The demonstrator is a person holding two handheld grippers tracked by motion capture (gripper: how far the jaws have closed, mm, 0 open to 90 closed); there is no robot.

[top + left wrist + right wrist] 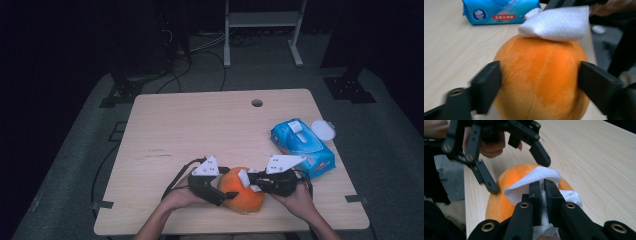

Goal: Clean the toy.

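Orange plush fruit (243, 196) sits on the wooden table (200, 130) near the front edge, roughly centre, between both hands. Fuzzy surface, faint seam running down it in the left gripper view (541, 82).

White wipe (245, 177) lies folded on top of the fruit, touching it; in left gripper view it drapes over the far upper side (556, 23).

Left gripper (220, 192) comes in from the fruit's left. Jaws spread fairly wide, one on each flank of the fruit, pads touching the plush on both sides, so it's clamped around the fruit. Seen from the right gripper view (520, 173) its two black fingers straddle the fruit's far end.

Right gripper (253, 181) comes from the fruit's right, jaws pinched nearly together w/ the wipe bunched between them (541, 192), pressing it against the fruit top. Wipe folds over the jaw tips in that view (536, 178).

Blue wet-wipe pack (302, 147) lies to the right and further back, well apart from the fruit, flip lid (323, 130) open toward the table's right edge. Round cable hole (257, 103) near far edge of table
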